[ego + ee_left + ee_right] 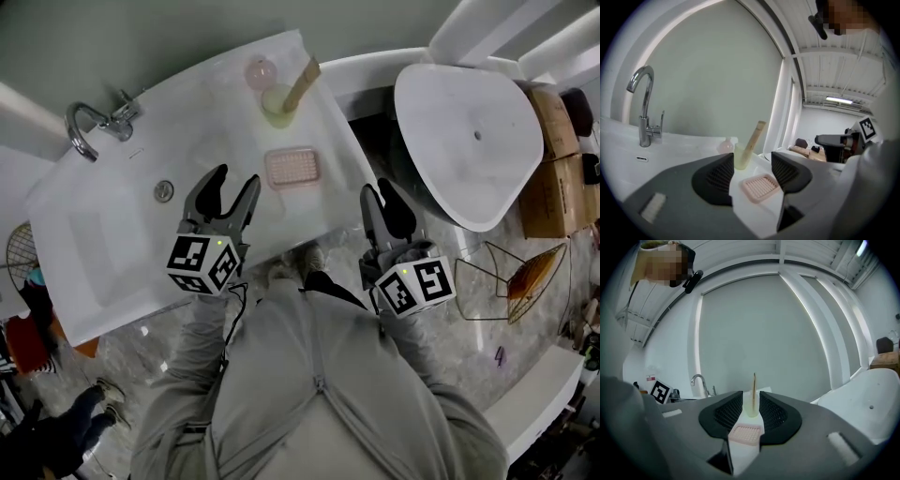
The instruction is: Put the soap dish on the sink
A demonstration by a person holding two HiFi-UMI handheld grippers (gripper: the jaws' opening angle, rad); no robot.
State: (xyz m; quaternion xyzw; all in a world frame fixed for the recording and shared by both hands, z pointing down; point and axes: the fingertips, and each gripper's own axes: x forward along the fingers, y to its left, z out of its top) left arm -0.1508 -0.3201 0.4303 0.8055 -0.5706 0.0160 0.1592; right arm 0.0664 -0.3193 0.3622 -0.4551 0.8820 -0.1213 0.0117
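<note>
The pink ribbed soap dish [292,168] lies flat on the white sink counter [211,103], near its right edge. My left gripper [236,178] hovers just left of and before the dish, jaws wide open and empty. The left gripper view shows the dish [761,186] on the counter beyond the gap between the jaws. My right gripper [380,187] hangs off the counter's right edge, open with a narrow gap and holding nothing. In the right gripper view, the dish [746,434] lies past that gap.
A pale green cup with a wooden stick [278,101] and a small pink round piece [260,73] stand behind the dish. A chrome faucet [94,127] and a drain [164,190] lie to the left. A white bathtub [469,141], cardboard boxes [553,159] and a wire basket [511,277] are at right.
</note>
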